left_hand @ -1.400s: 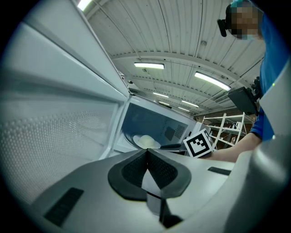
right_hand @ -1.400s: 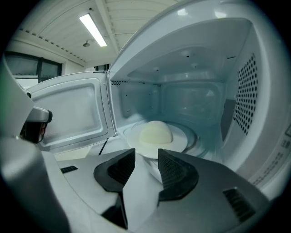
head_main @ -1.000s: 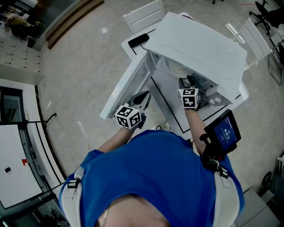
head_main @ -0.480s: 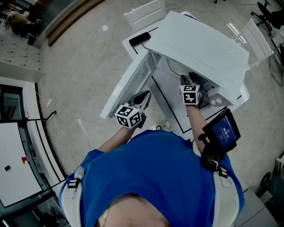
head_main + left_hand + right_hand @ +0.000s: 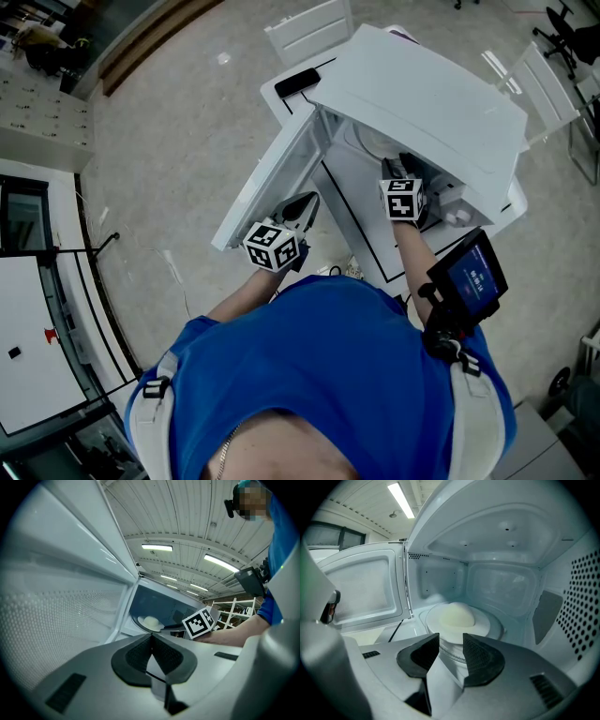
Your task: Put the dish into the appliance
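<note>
The white microwave (image 5: 422, 94) stands with its door (image 5: 267, 178) swung open to the left. Inside, a white dish (image 5: 457, 617) with a pale domed mound rests on the glass turntable (image 5: 497, 630); the dish (image 5: 151, 622) also shows in the left gripper view. My right gripper (image 5: 451, 651) is at the cavity mouth just in front of the dish, open, with nothing between its pads. In the head view the right gripper (image 5: 405, 173) reaches under the microwave's top. My left gripper (image 5: 298, 208) hangs by the door's lower edge, shut and holding nothing.
The microwave sits on a white table (image 5: 370, 239) with black lines. A black flat object (image 5: 295, 82) lies at the table's far corner. White chairs (image 5: 305, 28) stand behind. A screen device (image 5: 473, 277) is strapped to the person's right forearm.
The right gripper has shifted slightly deeper toward the cavity mouth in the first half second, then held. The left gripper and door have not moved.
</note>
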A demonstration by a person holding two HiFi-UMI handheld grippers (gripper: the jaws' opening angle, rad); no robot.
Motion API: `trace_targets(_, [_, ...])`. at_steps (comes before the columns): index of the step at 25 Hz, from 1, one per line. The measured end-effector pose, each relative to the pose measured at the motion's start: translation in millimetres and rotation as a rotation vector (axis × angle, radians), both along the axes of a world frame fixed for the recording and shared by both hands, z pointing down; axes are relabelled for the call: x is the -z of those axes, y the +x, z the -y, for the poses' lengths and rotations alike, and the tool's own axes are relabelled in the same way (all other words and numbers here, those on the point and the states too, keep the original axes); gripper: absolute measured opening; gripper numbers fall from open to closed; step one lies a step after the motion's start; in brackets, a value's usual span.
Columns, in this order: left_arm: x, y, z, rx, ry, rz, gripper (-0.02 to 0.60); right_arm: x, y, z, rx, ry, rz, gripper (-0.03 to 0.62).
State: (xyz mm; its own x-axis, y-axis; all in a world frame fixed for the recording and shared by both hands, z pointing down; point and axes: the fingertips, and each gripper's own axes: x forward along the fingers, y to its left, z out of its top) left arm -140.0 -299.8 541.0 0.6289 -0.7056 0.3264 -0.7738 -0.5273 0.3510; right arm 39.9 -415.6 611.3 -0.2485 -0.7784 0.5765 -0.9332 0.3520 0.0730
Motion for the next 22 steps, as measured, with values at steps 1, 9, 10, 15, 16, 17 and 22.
trace_targets(1, [0.4, 0.0, -0.5, -0.001, 0.001, 0.001, 0.006, -0.5, -0.5, -0.5, 0.001, 0.000, 0.005, 0.160])
trace_targets(9, [4.7, 2.1, -3.8, -0.011, 0.012, 0.001, 0.006, 10.7, -6.6, -8.5, 0.022, 0.040, 0.023, 0.160])
trace_targets(10, [5.5, 2.8, -5.2, -0.014, 0.014, 0.002, 0.006, 13.7, -7.6, -11.0, 0.024, 0.046, 0.026, 0.160])
trace_targets(15, [7.4, 6.6, -14.2, -0.031, 0.025, 0.001, 0.006, 22.7, -12.2, -29.5, 0.028, 0.061, 0.049, 0.160])
trace_targets(16, [8.1, 7.5, -16.1, -0.033, 0.028, -0.001, 0.006, 24.6, -13.3, -33.7, 0.030, 0.064, 0.055, 0.160])
trace_targets(17, [8.8, 8.4, -17.9, -0.035, 0.032, -0.003, 0.006, 26.6, -14.3, -37.9, 0.031, 0.067, 0.062, 0.159])
trace_targets(22, [12.6, 11.4, -30.6, -0.043, 0.046, -0.017, 0.006, 37.2, -18.9, -59.9, 0.042, 0.095, 0.076, 0.158])
